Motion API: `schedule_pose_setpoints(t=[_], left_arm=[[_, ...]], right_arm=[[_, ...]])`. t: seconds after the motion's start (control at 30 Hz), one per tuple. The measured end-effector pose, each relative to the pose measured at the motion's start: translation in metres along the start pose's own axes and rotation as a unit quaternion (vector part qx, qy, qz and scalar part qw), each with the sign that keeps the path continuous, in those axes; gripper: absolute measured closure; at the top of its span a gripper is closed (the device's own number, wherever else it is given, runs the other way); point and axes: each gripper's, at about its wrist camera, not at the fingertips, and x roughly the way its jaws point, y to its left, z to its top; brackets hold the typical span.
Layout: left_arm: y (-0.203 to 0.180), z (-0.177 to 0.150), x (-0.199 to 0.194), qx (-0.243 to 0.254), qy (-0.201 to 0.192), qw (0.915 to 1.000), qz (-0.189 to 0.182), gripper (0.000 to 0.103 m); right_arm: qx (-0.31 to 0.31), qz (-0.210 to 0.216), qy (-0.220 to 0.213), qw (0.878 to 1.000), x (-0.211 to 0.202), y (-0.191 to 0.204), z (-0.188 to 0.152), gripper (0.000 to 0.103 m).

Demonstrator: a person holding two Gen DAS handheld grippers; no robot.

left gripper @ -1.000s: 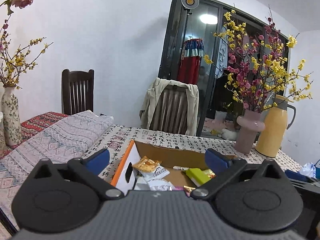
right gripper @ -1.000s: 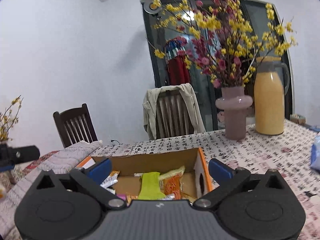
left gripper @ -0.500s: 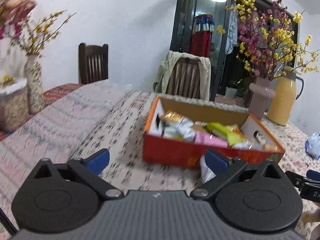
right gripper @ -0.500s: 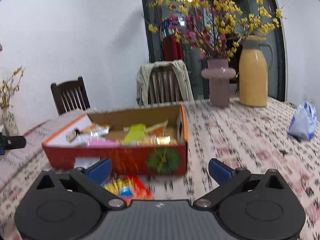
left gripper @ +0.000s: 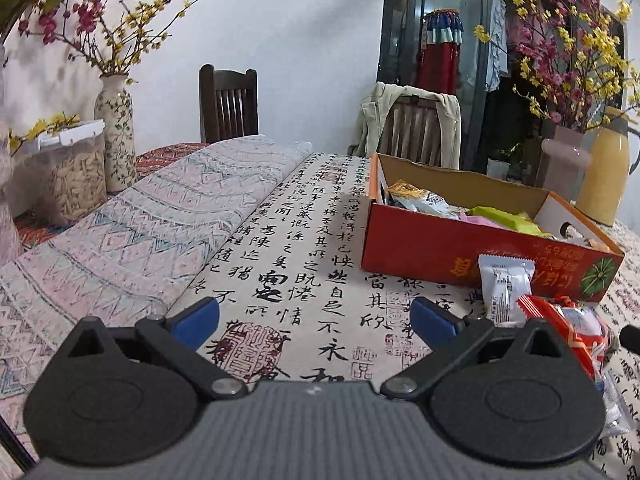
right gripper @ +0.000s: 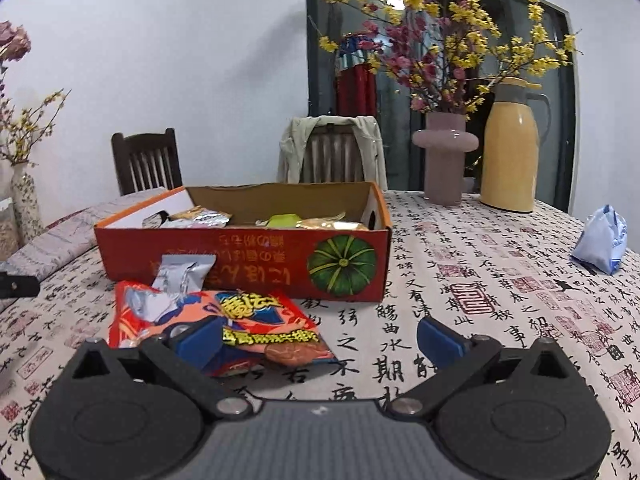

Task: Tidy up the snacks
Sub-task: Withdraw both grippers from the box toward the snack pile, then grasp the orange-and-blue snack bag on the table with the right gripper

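Observation:
A red cardboard box (right gripper: 256,258) (left gripper: 420,244) with several snack packets inside stands on the table. In front of it lie a large red snack bag (right gripper: 240,320) (left gripper: 568,332) and a small silver-white packet (right gripper: 182,272) (left gripper: 506,284). My right gripper (right gripper: 320,338) is open and low over the table, its left finger over the near edge of the red bag. My left gripper (left gripper: 316,318) is open above bare tablecloth, left of both loose packets. Neither gripper holds anything.
A pink vase of flowers (right gripper: 444,160) and a yellow thermos jug (right gripper: 508,144) stand behind the box. A blue-white bag (right gripper: 600,240) lies far right. At the left are a folded patterned cloth (left gripper: 140,232), a lidded jar (left gripper: 68,172), a floral vase (left gripper: 116,140). Chairs (left gripper: 228,104) stand behind the table.
Both grippers have pulled back from above the box and dropped low over the table. The red bag and the small packet have come into view in front of the box.

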Motion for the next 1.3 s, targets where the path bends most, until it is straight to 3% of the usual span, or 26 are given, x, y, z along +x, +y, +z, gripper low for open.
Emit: schedule_pose_setpoints(t=[0.3,1.07,1.3], left_arm=[[0.0031,-0.0031,0.0008,-0.007,-0.006,0.9999,-0.015,0.0],[0.0034,-0.0078,0.0,-0.007,-0.007,0.9981,-0.06,0.0],[0.006,-0.0078,-0.0008,-0.014,-0.009,0.9974,-0.07,0.0]], right_arm=[[-0.025,-0.007,0.0,1.0,-0.0001,0.0085,-0.0016,0.0],[-0.017,-0.012,0.024,0.999,0.0051,0.0056,-0.002,0.0],[0.017,0.016,0.023,0.999,-0.0025,0.0028,0.0064,0.0]])
